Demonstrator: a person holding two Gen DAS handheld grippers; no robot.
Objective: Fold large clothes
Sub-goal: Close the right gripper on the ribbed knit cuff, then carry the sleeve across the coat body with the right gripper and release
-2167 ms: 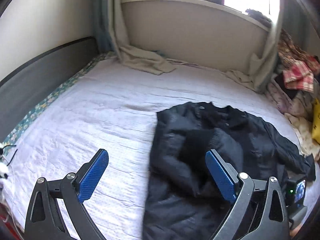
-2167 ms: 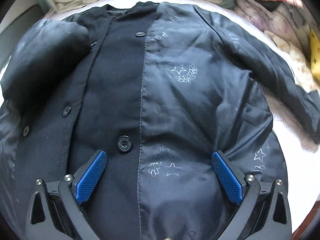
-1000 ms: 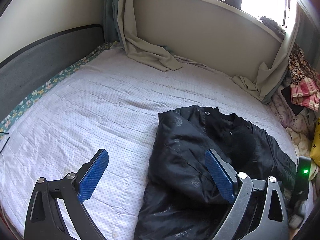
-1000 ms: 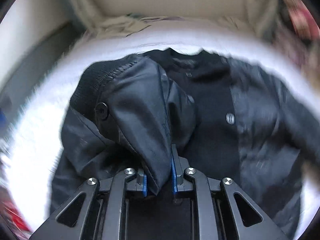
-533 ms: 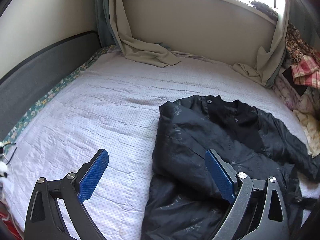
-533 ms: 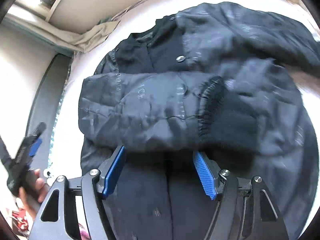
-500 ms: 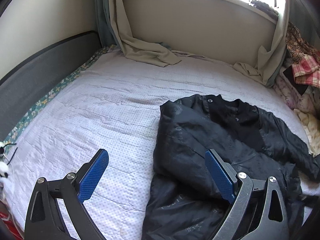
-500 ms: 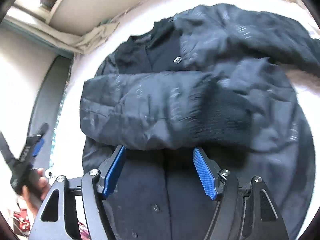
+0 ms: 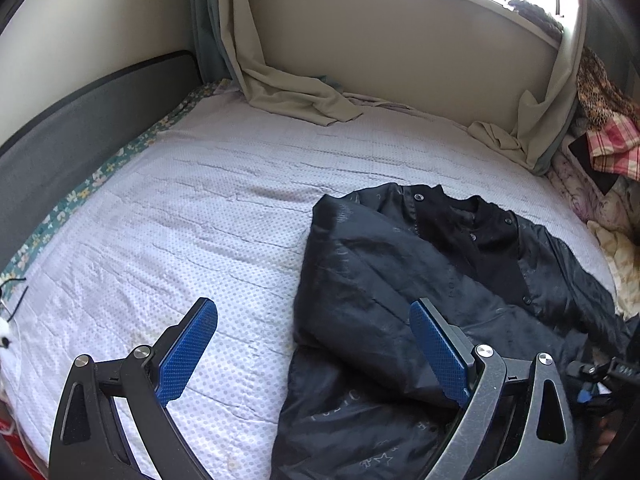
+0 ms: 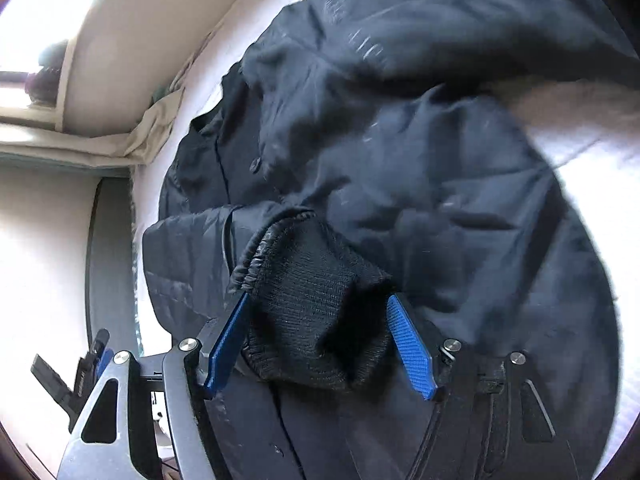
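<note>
Lay spread on the white bed at three o'clock, black jacket, with left tongs wide apart over nothing and right tongs apart around its loose knit cuff.

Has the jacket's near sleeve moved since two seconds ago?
Yes. The sleeve now lies folded across the jacket body, toward the buttons.

Black jacket is lying front-up on the bed, collar toward the window wall, buttoned placket showing. One sleeve is lying folded across the chest, its ribbed knit cuff bunching up. The other sleeve is extending outward. Shiny fabric is showing faint printed stars and lettering.
</note>
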